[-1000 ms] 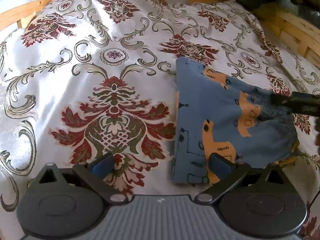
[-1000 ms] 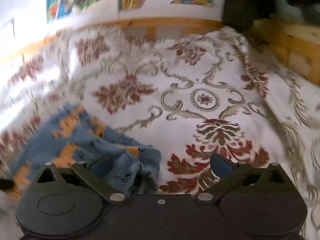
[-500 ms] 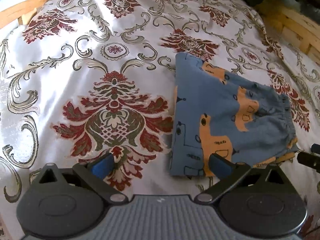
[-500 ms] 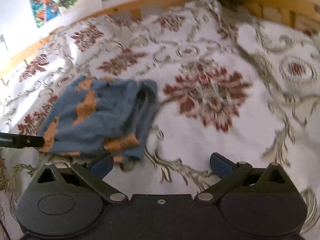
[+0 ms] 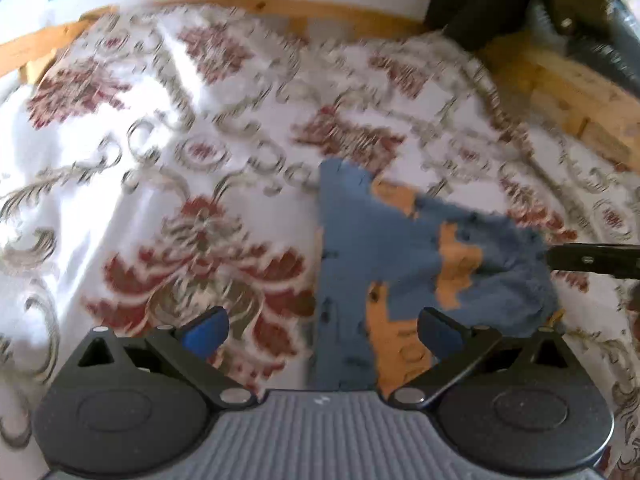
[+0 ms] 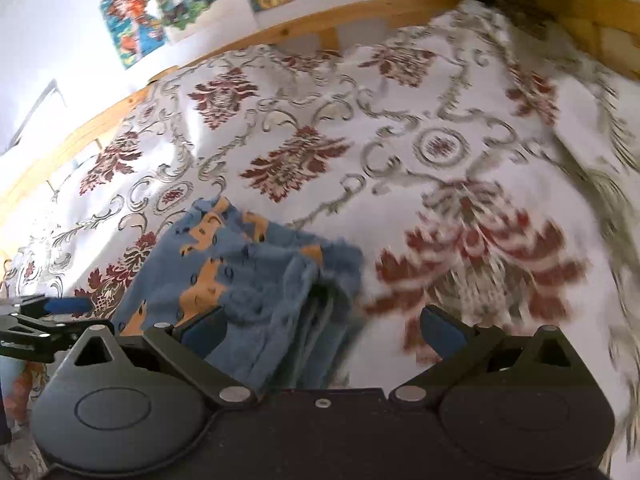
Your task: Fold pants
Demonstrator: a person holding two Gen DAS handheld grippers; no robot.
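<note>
Moved back in toward folded blue pants (image 5: 404,264) since half a second ago: right gripper (image 6: 322,330) now at waistband end, left gripper (image 5: 322,330) hovering over near fold edge. Both sets of fingers spread wide, gripping nothing. Pants lying flat on floral bedspread (image 5: 168,184), right of centre. Fold judged essentially complete; possibly final tidy pending.
</note>
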